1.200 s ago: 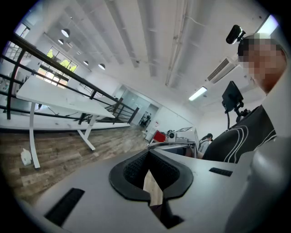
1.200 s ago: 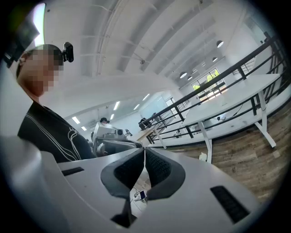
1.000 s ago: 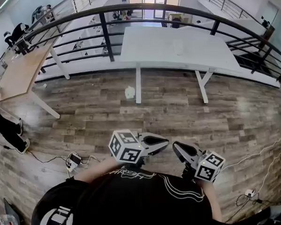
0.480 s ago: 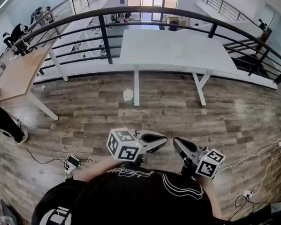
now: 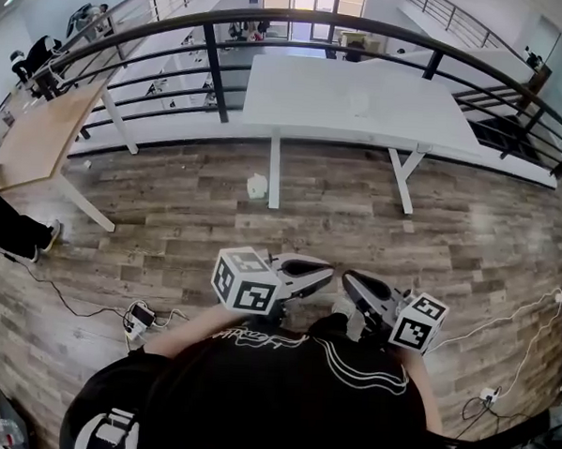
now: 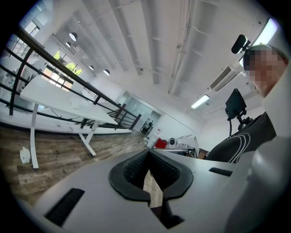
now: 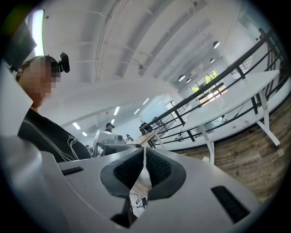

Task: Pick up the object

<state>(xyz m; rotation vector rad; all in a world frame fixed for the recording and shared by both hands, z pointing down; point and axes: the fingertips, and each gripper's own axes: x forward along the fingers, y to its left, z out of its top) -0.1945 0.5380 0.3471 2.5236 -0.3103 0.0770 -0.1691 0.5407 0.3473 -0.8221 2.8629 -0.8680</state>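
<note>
the pick-up is only at its approach step. the person is holding both claws close in front of the chest, well apart from any worktop. the left claw (image 5: 327, 274) is sitting with its jaws together and nothing between them; only a thin slit of floor planks is showing past the pads (image 6: 134, 167). the right claw (image 5: 349, 284) is likewise pressed together and empty.

a small pale thing (image 5: 359, 101) is standing on the white worktop (image 5: 297, 107) ahead, beyond the open floor. it is too small to name, but i am judging it the likely object. a white jug-like container (image 5: 257, 186) is also resting on the floor just beside the worktop's leg.

the next move is probably calling for walking up to the worktop, spreading one claw's jaws, and lowering them around the object before closing.

the worktop is looking like a smooth white slab on slim white legs. the floor (image 5: 469, 229) is showing wood-grain planks in mixed browns and greys. the railing (image 5: 159, 34) is curving behind as dark metal tube. each claw is wearing a matt grey shell with rounded black pads, finely ribbed and rubbery-looking.
</note>
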